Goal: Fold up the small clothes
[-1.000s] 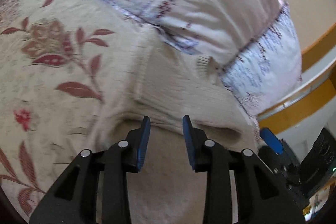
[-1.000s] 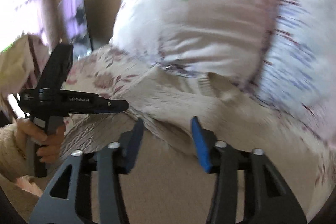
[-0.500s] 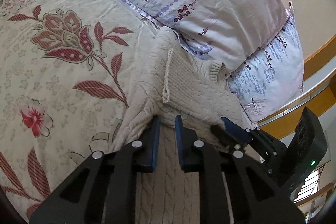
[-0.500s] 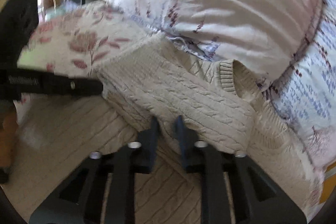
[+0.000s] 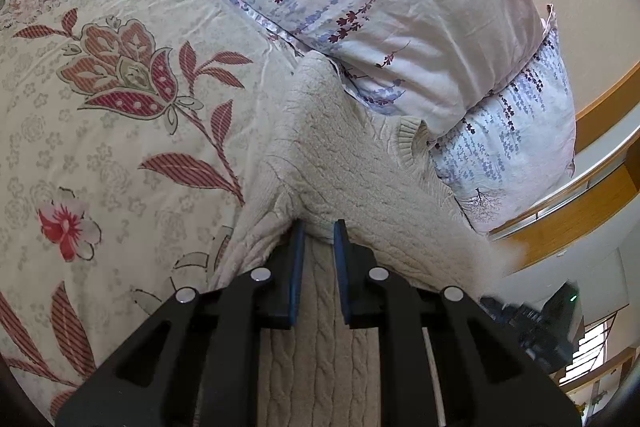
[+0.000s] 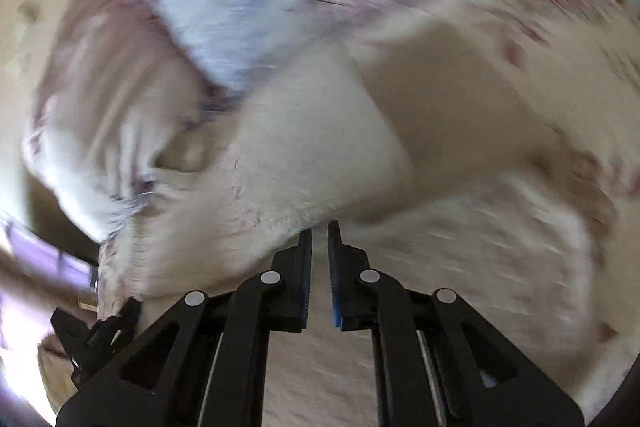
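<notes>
Beneath everything you have the cream bedspread printed with large red flowers and leaves (image 5: 120, 131), which fills the left half of your left wrist view. Against its far edge lies the big pale pink pillow with small purple sprigs (image 5: 380, 7), and tucked under its right end sits a second pillow in white with blue-violet flower clusters (image 5: 516, 147); beyond them runs a curved wooden rail in honey yellow (image 5: 592, 187). Your task item, the cream cable-knit sweater (image 5: 348, 163), lies on the bedspread with its ribbed neckline touching the pillows, and part of it is doubled over so a folded edge crosses just ahead of your fingers. Your left gripper (image 5: 319, 227) is clenched on that folded edge: the blue-padded jaws stand close together with knit bunched between their tips and more cable knit running below them. Your right gripper (image 6: 319, 227) is likewise clamped on the sweater (image 6: 320, 147), its jaws nearly together at the edge of a lifted flap of knit, though that whole view is heavily smeared and the pillows behind are only streaks of white and violet. Low in the right corner of your left view, the black body of the other gripper shows blurred, with a small green light (image 5: 573, 297) on it.
</notes>
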`<state>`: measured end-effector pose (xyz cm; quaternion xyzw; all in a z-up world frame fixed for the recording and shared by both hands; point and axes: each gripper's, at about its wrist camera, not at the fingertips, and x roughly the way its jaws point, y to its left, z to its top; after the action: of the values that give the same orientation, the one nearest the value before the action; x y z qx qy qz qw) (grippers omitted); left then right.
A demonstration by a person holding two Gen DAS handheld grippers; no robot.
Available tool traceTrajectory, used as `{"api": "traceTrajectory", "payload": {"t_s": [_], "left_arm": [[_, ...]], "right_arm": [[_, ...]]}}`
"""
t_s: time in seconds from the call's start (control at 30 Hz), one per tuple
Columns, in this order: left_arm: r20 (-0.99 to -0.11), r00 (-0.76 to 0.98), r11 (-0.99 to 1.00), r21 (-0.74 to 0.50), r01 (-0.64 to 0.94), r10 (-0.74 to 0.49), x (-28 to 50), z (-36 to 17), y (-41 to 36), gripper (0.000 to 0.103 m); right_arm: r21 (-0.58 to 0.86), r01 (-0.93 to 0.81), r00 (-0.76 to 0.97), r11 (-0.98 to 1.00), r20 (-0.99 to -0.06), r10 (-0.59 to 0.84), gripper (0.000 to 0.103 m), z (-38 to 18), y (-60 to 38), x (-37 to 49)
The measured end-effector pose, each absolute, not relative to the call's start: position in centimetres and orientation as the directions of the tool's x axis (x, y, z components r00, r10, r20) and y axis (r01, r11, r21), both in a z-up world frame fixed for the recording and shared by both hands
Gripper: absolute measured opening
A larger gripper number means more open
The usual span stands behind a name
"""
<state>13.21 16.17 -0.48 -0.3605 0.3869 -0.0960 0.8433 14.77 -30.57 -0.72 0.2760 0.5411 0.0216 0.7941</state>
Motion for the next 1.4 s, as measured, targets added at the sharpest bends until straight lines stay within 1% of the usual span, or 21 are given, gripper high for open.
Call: {"api": "traceTrajectory", "payload": {"t_s": [0.07,0.1,0.13,0.17,0.27,0.4,0.47,0.5,0.53,0.57,0.73,0.77,0.8,0.83,0.9,1.0,1.07,1.1,1.13,1.3,1.4], "left_arm": [[-0.583,0.682,0.722,-0.682,-0.117,-0.440,13.2,-0.5,16.2,0.016],[-0.583,0.683,0.723,-0.681,-0.117,-0.440,13.2,-0.5,16.2,0.016],[-0.583,0.683,0.722,-0.682,-0.116,-0.441,13.2,-0.5,16.2,0.016],[-0.583,0.683,0.721,-0.683,-0.117,-0.441,13.2,-0.5,16.2,0.016],[-0.579,0.683,0.717,-0.688,-0.115,-0.446,13.2,-0.5,16.2,0.016],[-0.579,0.683,0.718,-0.687,-0.115,-0.445,13.2,-0.5,16.3,0.016],[-0.579,0.683,0.718,-0.687,-0.115,-0.445,13.2,-0.5,16.2,0.016],[-0.579,0.683,0.718,-0.686,-0.115,-0.445,13.2,-0.5,16.2,0.016],[-0.580,0.683,0.718,-0.686,-0.115,-0.445,13.2,-0.5,16.2,0.016],[-0.580,0.683,0.718,-0.686,-0.114,-0.445,13.2,-0.5,16.2,0.016],[-0.579,0.683,0.718,-0.686,-0.115,-0.445,13.2,-0.5,16.2,0.017],[-0.579,0.683,0.718,-0.686,-0.115,-0.445,13.2,-0.5,16.2,0.017],[-0.579,0.683,0.718,-0.687,-0.115,-0.445,13.2,-0.5,16.2,0.017],[-0.579,0.683,0.717,-0.688,-0.115,-0.446,13.2,-0.5,16.2,0.017],[-0.578,0.683,0.717,-0.688,-0.115,-0.446,13.1,-0.4,16.2,0.017],[-0.578,0.683,0.717,-0.687,-0.114,-0.445,13.1,-0.4,16.2,0.017],[-0.578,0.684,0.717,-0.688,-0.114,-0.446,13.1,-0.4,16.2,0.017],[-0.578,0.684,0.717,-0.688,-0.114,-0.446,13.1,-0.4,16.2,0.017],[-0.578,0.684,0.717,-0.688,-0.114,-0.446,13.1,-0.4,16.2,0.018],[-0.577,0.683,0.716,-0.688,-0.113,-0.447,13.1,-0.3,16.2,0.018],[-0.577,0.681,0.715,-0.690,-0.112,-0.451,13.2,-0.2,16.1,0.019]], "right_arm": [[0.489,0.294,0.430,0.821,-0.835,0.343,0.019,-0.4,-32.2,14.4],[0.507,0.301,0.449,0.808,-0.823,0.349,0.034,0.0,-33.0,14.3],[0.525,0.307,0.476,0.794,-0.807,0.350,0.044,0.5,-33.7,14.3],[0.536,0.311,0.493,0.785,-0.797,0.348,0.045,0.8,-34.1,14.4],[0.552,0.333,0.503,0.765,-0.790,0.351,0.045,0.6,-34.9,15.2],[0.538,0.364,0.461,0.761,-0.814,0.355,0.043,-1.1,-34.8,16.4],[0.525,0.360,0.452,0.772,-0.821,0.348,0.040,-1.6,-34.5,16.7],[0.521,0.355,0.456,0.776,-0.821,0.343,0.036,-1.6,-34.6,16.6],[0.516,0.341,0.450,0.786,-0.823,0.346,0.028,-1.8,-34.3,16.9],[0.516,0.329,0.440,0.791,-0.825,0.355,0.024,-2.0,-34.1,17.0],[0.502,0.284,0.446,0.817,-0.824,0.351,0.011,-1.9,-33.7,17.1],[0.491,0.288,0.457,0.822,-0.825,0.332,0.010,-1.7,-33.8,16.8],[0.471,0.295,0.463,0.831,-0.832,0.307,0.006,-1.5,-33.8,16.7],[0.435,0.302,0.468,0.848,-0.843,0.266,0.006,-1.1,-33.7,16.4],[0.403,0.275,0.470,0.873,-0.849,0.243,0.006,-0.2,-33.1,15.8],[0.376,0.204,0.446,0.904,-0.858,0.256,0.009,1.3,-32.0,15.0],[0.367,0.173,0.448,0.914,-0.856,0.259,0.024,2.1,-31.8,14.4],[0.367,0.165,0.451,0.915,-0.853,0.261,0.035,2.4,-31.8,14.2],[0.363,0.156,0.449,0.918,-0.854,0.262,0.037,2.7,-31.8,13.8],[0.351,0.138,0.417,0.926,-0.869,0.267,0.037,3.0,-32.0,13.2],[0.347,0.057,0.362,0.936,-0.881,0.304,0.038,3.1,-31.3,12.5]]}}
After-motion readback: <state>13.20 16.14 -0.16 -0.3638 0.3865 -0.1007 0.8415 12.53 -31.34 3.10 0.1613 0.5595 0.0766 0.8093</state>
